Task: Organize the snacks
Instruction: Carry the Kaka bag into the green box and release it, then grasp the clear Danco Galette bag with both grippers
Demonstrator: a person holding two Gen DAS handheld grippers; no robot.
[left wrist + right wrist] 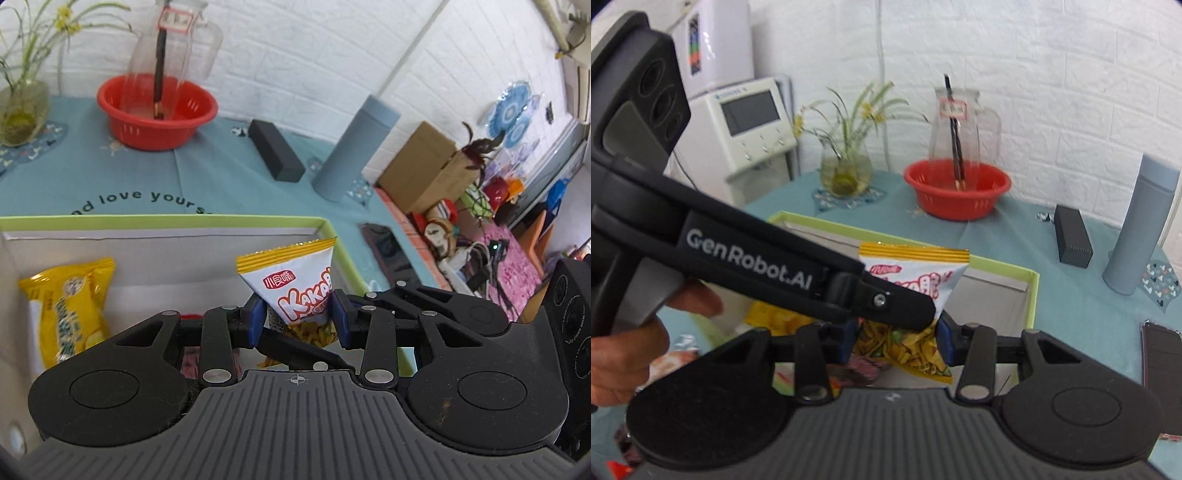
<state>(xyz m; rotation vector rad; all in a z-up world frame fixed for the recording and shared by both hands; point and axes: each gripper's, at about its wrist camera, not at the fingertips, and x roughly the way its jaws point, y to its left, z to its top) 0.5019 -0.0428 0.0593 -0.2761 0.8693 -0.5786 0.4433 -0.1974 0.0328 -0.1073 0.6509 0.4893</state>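
Two grippers clamp one snack at once: the white triangular snack packet with yellow-striped seal (295,284) is pinched between the blue pads of the left gripper (298,320), and in the right wrist view the same packet (916,295) sits squeezed in the right gripper (897,341), whose pads press its lower, chip-printed end, while the left gripper's black finger crosses over it from ten o'clock. A hand (631,339) holds that left tool at nine o'clock. The packet hangs above the open white cardboard box with a green rim (343,254), close to the box's right wall at two o'clock. Inside the box, a yellow crinkled snack bag (70,306) leans against the left wall at nine o'clock, leaving bare floor between it and the held packet. Beyond the box's far rim the teal tablecloth (221,177) is open up to a red plastic basin (157,110) at eleven o'clock, a black oblong case (275,149) at twelve, and a grey-blue cylindrical flask (354,147) at one o'clock. A dark flat phone (384,247) lies near the table's right edge, just beyond the box's right wall.
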